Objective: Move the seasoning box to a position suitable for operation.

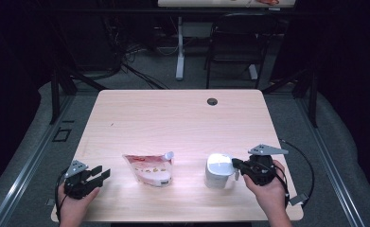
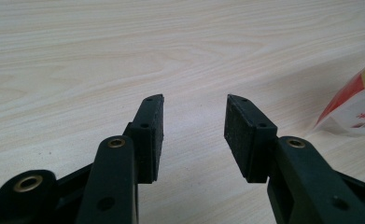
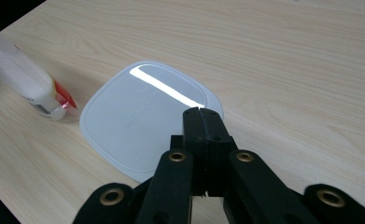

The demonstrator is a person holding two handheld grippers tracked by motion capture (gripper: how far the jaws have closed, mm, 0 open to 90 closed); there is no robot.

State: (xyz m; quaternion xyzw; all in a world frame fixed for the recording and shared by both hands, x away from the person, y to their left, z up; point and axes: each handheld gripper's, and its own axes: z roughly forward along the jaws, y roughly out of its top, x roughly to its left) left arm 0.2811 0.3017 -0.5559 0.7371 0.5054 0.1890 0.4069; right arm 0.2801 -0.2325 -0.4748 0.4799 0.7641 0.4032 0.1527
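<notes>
Right tongs (image 1: pixel 236 165), closed and empty, hover over the white container's lid (image 1: pixel 219 165); left tongs (image 1: pixel 101 174) gape empty near the table's (image 1: pixel 173 113) front-left corner.

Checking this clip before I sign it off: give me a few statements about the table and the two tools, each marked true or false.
1. The left tool has its jaws apart with nothing between them. True.
2. The right tool has its jaws wide open. False: they are shut together, over the lid of the white square-topped plastic container.
3. The red and white plastic refill pouch with a spout lies flat on the light wooden table. True.
4. The pouch lies to the right of the white container in the high view. False: it lies to its left, between the container and the left tool.
5. The left tool grips the pouch. False: it rests apart from it.
</notes>
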